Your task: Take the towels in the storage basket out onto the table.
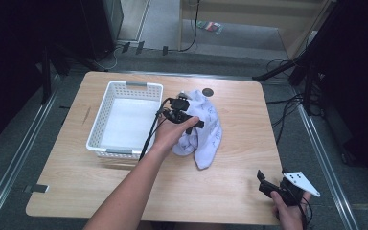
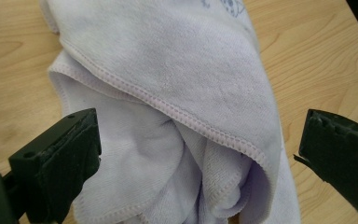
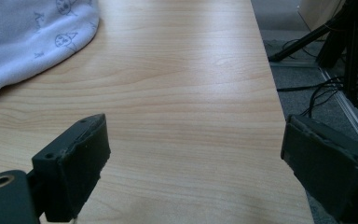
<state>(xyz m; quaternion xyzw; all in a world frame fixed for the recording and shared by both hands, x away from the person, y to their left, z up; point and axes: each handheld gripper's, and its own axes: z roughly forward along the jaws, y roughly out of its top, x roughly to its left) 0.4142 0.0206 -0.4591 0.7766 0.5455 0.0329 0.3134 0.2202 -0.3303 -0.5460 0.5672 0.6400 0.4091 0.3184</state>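
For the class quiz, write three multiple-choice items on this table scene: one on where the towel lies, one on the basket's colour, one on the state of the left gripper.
1. Where does the towel lie?
A. inside the basket
B. on the table beside the basket
C. on the floor

2. What colour is the basket?
A. white
B. red
C. black

3. How is the left gripper?
A. shut on the towel
B. shut on nothing
C. open, jaws either side of the towel

Answers:
1 B, the high view shows it crumpled on the table, right of the basket.
2 A, its slotted walls are white.
3 C, the left gripper view shows both jaws apart with cloth between them.
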